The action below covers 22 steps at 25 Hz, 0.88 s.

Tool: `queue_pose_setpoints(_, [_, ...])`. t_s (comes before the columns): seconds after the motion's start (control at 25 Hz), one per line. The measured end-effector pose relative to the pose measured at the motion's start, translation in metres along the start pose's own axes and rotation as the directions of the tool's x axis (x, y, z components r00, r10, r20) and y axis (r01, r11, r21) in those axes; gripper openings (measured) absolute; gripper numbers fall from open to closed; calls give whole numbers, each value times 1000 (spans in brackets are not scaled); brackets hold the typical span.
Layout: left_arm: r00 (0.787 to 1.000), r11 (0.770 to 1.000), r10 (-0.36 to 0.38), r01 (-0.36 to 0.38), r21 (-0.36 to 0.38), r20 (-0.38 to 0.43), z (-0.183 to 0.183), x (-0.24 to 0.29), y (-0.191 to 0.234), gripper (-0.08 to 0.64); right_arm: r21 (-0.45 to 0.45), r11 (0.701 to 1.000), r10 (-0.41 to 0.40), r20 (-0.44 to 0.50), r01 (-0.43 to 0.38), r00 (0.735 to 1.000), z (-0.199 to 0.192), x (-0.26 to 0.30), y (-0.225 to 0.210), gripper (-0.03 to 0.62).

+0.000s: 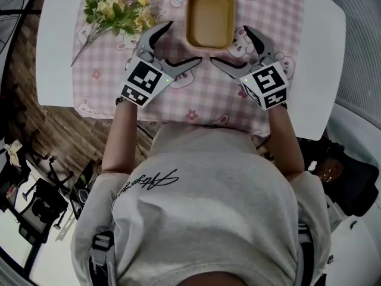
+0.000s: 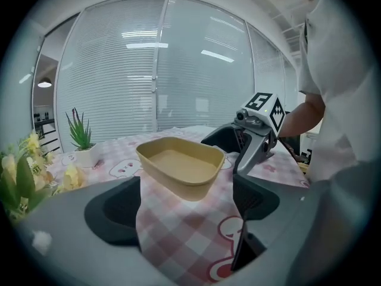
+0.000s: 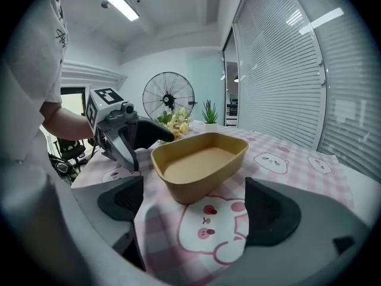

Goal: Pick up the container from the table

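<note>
A shallow tan container (image 1: 209, 18) sits empty on the pink checked cloth (image 1: 196, 94) at the far middle of the table. My left gripper (image 1: 181, 43) is open just near-left of it, and my right gripper (image 1: 229, 44) is open just near-right of it. Neither touches it. In the left gripper view the container (image 2: 181, 162) lies just ahead of the open left gripper (image 2: 184, 210), with the right gripper (image 2: 256, 136) beyond. From the right gripper view, the container (image 3: 199, 162) stands just past the open right gripper (image 3: 196, 204), and the left gripper (image 3: 119, 133) is behind it.
A bunch of yellow flowers (image 1: 116, 8) lies on the cloth left of the container. The white table (image 1: 56, 46) shows bare strips on both sides of the cloth. A small potted plant (image 2: 80, 139) stands at the far side. A fan (image 3: 168, 97) stands beyond the table.
</note>
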<state>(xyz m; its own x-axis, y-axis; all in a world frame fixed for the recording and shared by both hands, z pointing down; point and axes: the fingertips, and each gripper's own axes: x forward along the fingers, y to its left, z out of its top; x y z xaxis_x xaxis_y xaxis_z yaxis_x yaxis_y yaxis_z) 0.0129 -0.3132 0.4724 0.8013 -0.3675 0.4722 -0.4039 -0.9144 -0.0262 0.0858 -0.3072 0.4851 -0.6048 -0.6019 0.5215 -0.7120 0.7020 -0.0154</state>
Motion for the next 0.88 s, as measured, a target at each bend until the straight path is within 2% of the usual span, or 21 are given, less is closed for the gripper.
queue_pose_setpoints(0.2, [999,999,23,-21,48,-50,-7,6,3,468,-23,1000,-8,-30,7,1000,-3,6,-2,517])
queue_pose_setpoints(0.6, [998,998,8,-4,64,-68,-4,18,3,466,-43,999,-14,-70,11,997,-4,13,-4,512])
queue_pose_setpoints(0.88, [996,997,4,3,71,-90,-5,23,4,462,-74,997,-6,-83,0,997,0,17,-3,474])
